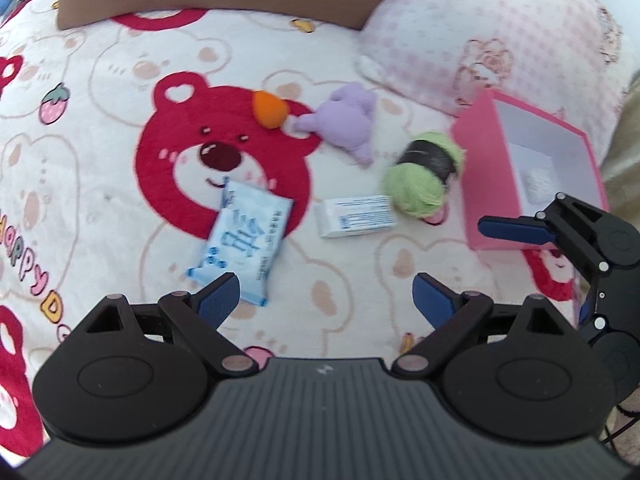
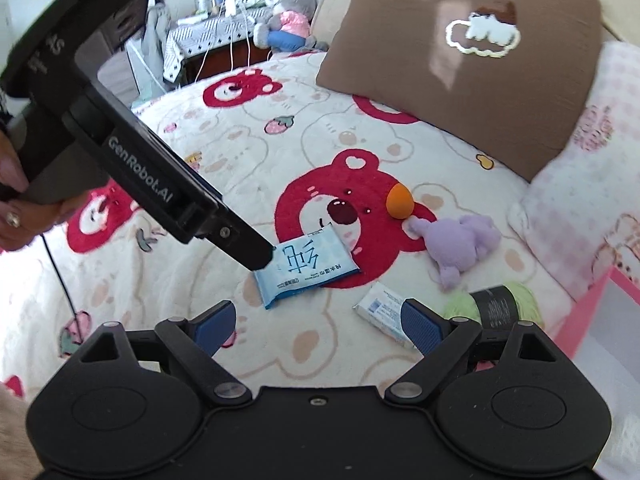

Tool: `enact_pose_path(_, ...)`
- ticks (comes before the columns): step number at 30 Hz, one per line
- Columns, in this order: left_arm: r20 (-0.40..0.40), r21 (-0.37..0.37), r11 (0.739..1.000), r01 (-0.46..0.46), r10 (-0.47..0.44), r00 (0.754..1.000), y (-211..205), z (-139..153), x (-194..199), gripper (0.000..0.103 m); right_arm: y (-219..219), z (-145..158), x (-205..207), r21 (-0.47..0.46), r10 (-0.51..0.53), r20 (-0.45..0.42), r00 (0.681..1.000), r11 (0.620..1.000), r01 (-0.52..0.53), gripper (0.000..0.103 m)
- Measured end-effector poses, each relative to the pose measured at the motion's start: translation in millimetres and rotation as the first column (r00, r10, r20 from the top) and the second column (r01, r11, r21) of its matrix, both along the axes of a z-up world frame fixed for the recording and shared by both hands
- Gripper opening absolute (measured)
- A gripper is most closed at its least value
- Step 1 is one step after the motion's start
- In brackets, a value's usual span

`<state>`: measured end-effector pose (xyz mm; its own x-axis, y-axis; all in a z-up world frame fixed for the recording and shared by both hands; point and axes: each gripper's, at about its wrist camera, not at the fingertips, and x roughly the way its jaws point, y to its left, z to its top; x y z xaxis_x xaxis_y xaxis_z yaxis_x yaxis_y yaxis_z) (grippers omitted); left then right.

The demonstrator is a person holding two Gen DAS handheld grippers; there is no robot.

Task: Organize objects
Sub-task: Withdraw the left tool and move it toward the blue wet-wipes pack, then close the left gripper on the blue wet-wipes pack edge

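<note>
Both claws are spread wide and empty, angled down at the bedspread [image 1: 120, 128], as suits an approach with nothing chosen yet; the left gripper [image 1: 326, 296] has the blue wipes pack [image 1: 244, 240] at its eleven o'clock. The right gripper [image 2: 318, 326] has the small white box [image 2: 384, 308] by its two o'clock finger; the green yarn [image 1: 426, 174] lies touching the open pink box [image 1: 532, 168], the likely bin, at the left view's three o'clock.

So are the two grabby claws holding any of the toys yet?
No, nothing is held. The left gripper and the right gripper both hang open above the blanket, with no toy between their fingers.
</note>
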<state>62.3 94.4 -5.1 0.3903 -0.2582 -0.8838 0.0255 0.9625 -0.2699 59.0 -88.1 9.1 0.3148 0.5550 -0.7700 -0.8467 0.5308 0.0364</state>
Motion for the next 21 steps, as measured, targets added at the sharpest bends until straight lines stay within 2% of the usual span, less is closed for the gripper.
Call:
enact_pose_path(4, 0.021, 0.027, 1.000, -0.015, 0.015, 1.000, 12, -15, 0, 0.094, 17, -12, 6, -0.021, 0.023, 0.015, 1.000, 1.000, -0.023, 0.092)
enact_pose_path(7, 0.082, 0.060, 0.997, -0.051, 0.046, 0.996, 18, -27, 2, 0.094, 29, -24, 18, -0.012, 0.023, -0.021, 1.000, 1.000, -0.023, 0.092)
enact_pose_path(10, 0.084, 0.032, 0.995, -0.097, 0.094, 0.992, 28, -42, 13, 0.094, 40, -38, 30, -0.020, -0.006, -0.034, 0.999, 1.000, 0.006, 0.092)
enact_pose_path(15, 0.102, 0.006, 0.994, -0.111, 0.110, 0.989, 34, -59, 24, 0.092, 53, -66, 58, -0.007, -0.069, -0.140, 0.988, 0.998, 0.068, 0.090)
enact_pose_path(21, 0.092, 0.011, 0.994, -0.105, 0.104, 0.990, 39, -73, 38, 0.091, 68, -88, 69, 0.018, -0.064, -0.146, 0.987, 0.998, 0.067, 0.086)
